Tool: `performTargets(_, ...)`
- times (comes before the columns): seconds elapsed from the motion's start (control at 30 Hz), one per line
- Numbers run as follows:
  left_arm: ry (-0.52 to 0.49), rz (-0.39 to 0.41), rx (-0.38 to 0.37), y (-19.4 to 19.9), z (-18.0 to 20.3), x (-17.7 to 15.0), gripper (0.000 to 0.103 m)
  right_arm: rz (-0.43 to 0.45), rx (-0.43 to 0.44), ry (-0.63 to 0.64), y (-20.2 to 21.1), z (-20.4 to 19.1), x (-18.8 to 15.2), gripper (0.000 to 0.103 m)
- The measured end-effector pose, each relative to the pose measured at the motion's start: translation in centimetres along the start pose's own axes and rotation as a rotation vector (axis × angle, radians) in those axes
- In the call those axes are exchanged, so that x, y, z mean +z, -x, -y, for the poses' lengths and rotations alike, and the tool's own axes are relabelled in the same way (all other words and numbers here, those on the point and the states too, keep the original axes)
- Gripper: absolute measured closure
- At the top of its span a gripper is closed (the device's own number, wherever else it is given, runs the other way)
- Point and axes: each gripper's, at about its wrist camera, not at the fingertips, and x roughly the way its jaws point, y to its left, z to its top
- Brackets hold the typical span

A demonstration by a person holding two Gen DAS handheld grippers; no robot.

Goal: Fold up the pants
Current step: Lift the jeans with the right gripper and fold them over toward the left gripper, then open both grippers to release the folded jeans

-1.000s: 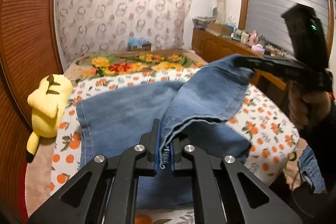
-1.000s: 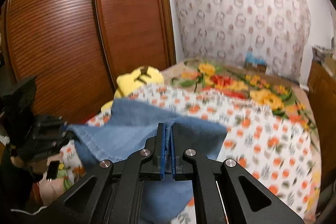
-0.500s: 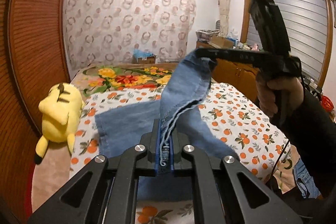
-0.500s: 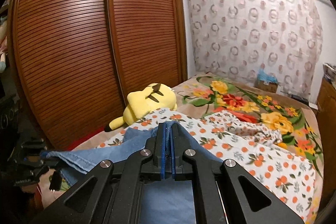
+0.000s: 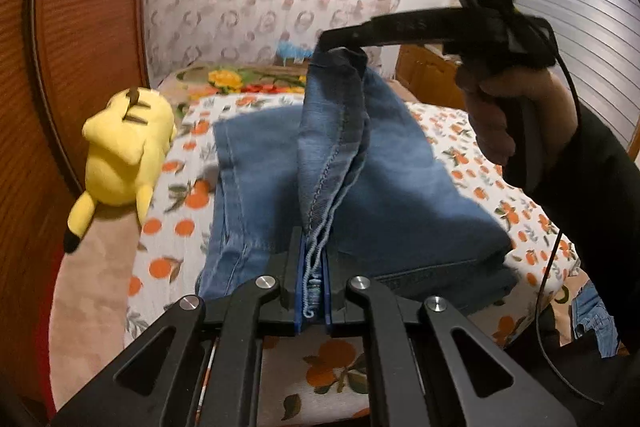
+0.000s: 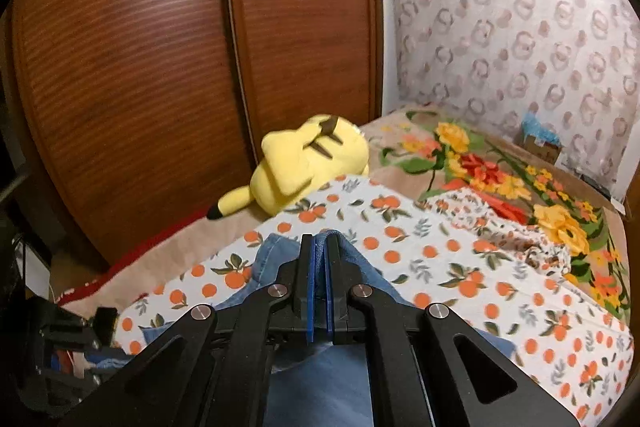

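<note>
You are squeezing the frayed hem of the blue pants (image 5: 384, 187) in your left tool (image 5: 313, 283). Your right tool (image 6: 318, 291) is pinching another bit of the same hem, holding it up high. The rest of the pants is lying on the bed (image 5: 500, 155), on the sheet with oranges, near the yellow plush toy (image 5: 124, 155).
</note>
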Motion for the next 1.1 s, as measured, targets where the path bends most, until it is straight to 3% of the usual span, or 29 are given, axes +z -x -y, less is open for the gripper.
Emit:
performTargets(0.27, 0.031, -0.044, 0.006, -1.7, -1.2, -1.4, 0.095, -0.088, -0.008, 0.013, -4.8, 0.2, 1.2, 0.099)
performTargets(0.83, 0.063, -0.083, 0.021, -2.5, -1.9, -2.4, 0.091, -0.154, -0.009, -0.005, -6.3, -1.6, 1.8, 0.099)
performTargets(1.1, 0.067, -0.084, 0.033, -2.5, -2.0, -2.3, 0.086, -0.098, 0.033, -0.022, -3.8, -1.8, 2.0, 0.078)
